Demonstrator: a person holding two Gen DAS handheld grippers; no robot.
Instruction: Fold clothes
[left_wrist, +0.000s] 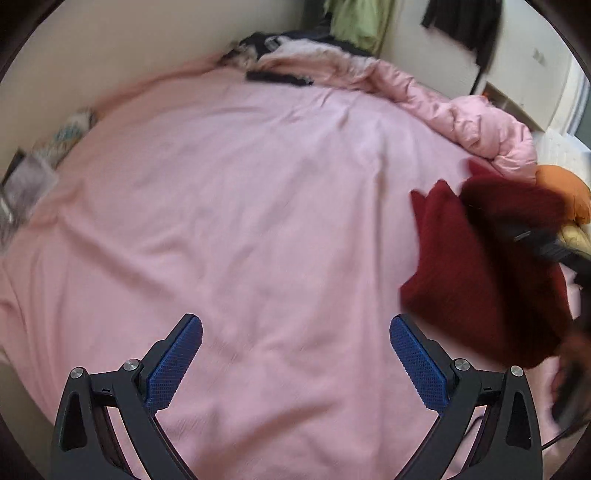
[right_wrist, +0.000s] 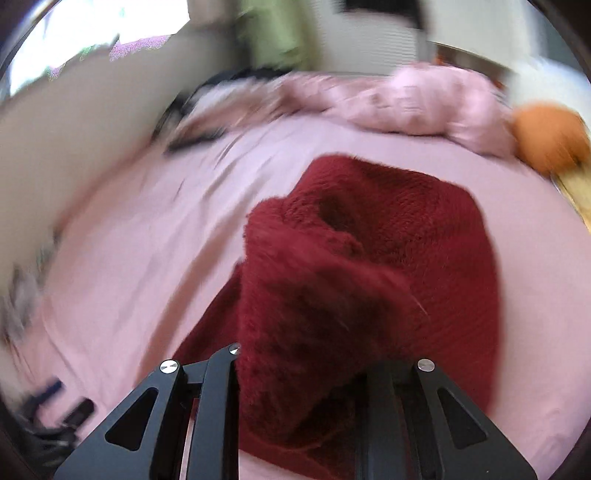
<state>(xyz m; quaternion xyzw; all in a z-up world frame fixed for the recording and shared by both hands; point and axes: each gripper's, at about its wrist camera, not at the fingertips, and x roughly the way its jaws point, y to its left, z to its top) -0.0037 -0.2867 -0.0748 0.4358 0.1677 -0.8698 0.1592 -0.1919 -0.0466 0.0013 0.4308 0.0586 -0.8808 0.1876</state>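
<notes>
One dark red fleece garment (right_wrist: 369, 258) pinched by right gripper (right_wrist: 299, 373) fingers, lifted for folding; left gripper (left_wrist: 295, 365) fingers spread, empty above pink bedsheet (left_wrist: 240, 203).

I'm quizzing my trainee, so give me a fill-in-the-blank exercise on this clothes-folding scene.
1. The fluffy dark red sweater lies on a ____ bedsheet.
2. The left gripper has its jaws ____, holding nothing.
3. The right gripper is shut on the ____.
4. Beside the crumpled pink quilt sits a round ____ cushion.

Missing words: pink; open; sweater; orange
</notes>
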